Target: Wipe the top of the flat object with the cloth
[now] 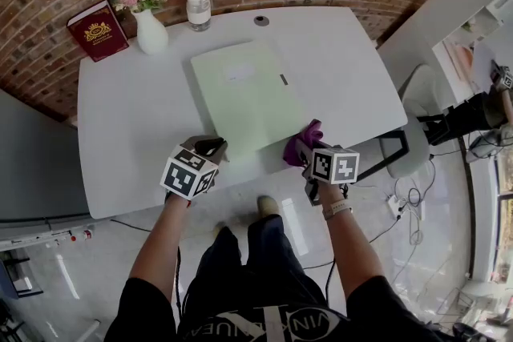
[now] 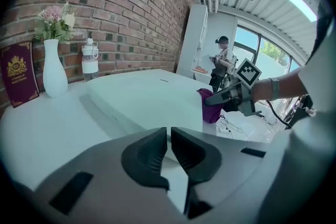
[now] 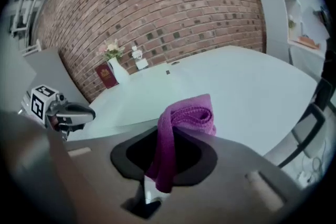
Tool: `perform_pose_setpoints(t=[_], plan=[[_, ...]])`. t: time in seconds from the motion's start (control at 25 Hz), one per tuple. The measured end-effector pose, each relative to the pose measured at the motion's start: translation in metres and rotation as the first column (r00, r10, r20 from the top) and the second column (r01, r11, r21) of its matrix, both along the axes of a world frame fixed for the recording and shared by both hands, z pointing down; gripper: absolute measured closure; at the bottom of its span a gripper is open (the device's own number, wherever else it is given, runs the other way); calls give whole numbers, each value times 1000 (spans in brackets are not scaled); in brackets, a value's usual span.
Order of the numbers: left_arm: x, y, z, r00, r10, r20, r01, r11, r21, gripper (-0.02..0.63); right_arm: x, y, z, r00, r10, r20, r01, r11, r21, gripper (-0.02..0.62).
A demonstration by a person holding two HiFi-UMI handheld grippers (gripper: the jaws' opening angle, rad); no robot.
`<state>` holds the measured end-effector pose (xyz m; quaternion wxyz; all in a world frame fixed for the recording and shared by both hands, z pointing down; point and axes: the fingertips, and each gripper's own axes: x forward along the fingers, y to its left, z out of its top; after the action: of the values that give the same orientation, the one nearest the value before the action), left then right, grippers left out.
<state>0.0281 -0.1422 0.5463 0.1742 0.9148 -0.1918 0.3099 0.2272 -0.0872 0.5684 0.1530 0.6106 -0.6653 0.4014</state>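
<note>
My right tool grips the purple cloth beside the green folder's corner; my left tool is closed, empty.

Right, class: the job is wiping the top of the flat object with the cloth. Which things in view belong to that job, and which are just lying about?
Part of the job:
- pale green flat object
- purple cloth, clamped in the right gripper

Just lying about:
- red book
- white vase of flowers
- bottle
</note>
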Motion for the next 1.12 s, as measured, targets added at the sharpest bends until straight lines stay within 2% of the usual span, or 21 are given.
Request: perform_pose_setpoints(t=[0.16,0.48,0.6,0.84,0.92,1.12], plan=[[0,0,2,1000,2,15,-2,1000,-22,578,-14,-1,0,996,-64,-55,63,998,-10,528],[9,5,2,998,50,30,-48,997,-60,580,-75,-1,-2,975,-221,-38,220,975,-11,528],[13,9,2,997,74,30,-72,995,-66,580,-98,3,-2,950,-305,-64,304,952,-15,528],[26,16,2,994,110,25,-108,991,-77,580,-130,12,-3,865,-479,-153,480,877,-32,528],[30,18,3,992,124,24,-121,990,-78,580,-136,17,-3,849,-506,-153,507,861,-35,528],[44,24,3,988,151,17,-149,985,-91,580,-135,25,0,831,-534,-153,534,844,-46,528]])
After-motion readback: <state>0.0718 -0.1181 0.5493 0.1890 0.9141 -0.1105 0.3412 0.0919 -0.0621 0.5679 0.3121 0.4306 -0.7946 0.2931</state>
